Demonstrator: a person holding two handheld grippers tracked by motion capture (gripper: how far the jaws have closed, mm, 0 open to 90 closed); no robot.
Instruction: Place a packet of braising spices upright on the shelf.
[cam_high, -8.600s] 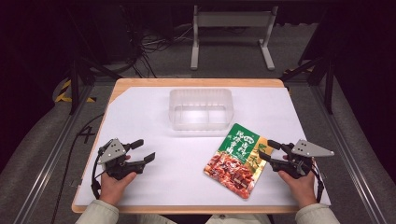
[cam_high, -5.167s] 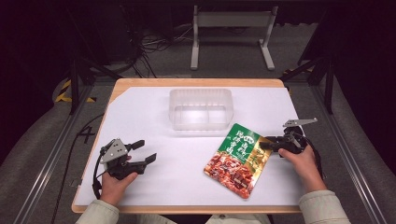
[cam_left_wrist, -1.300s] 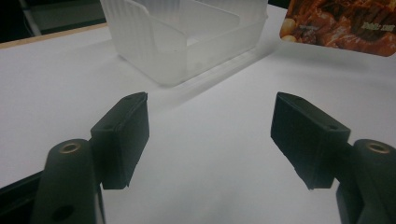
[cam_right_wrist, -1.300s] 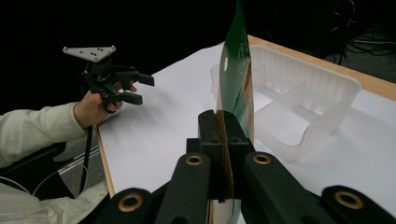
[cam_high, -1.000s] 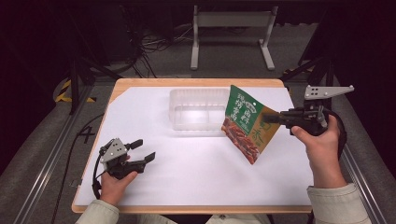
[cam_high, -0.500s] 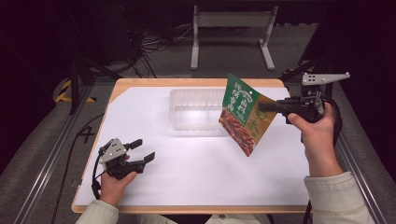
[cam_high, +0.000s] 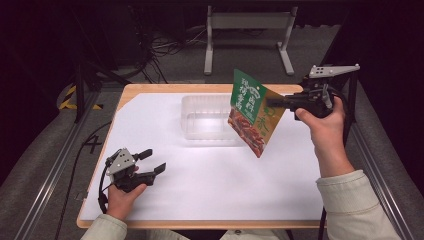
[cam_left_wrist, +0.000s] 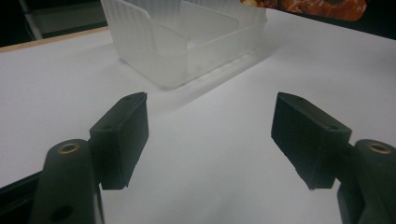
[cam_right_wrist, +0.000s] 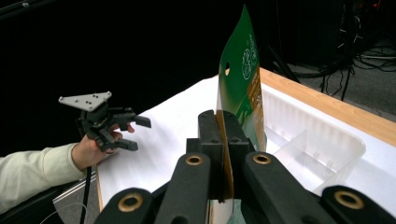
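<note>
One snack pouch (cam_high: 252, 114), one clear tray (cam_high: 206, 117) (two compartments), two grippers (cam_high: 270, 103) (cam_high: 153, 161).

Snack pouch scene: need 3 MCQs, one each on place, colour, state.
1. Where is the snack pouch?
A. flat on the table
B. held in the air beside the clear plastic tray
C. inside the tray

2. What colour is the pouch's top?
A. green
B. blue
C. white

3. How do the left gripper's jaws stand?
A. shut on the pouch
B. shut on nothing
C. open, nothing between them

Key: 1 B, the right gripper holds it clear of the white table cover. 2 A, green shows in the high view. 3 C, the left gripper view shows the jaws apart.
</note>
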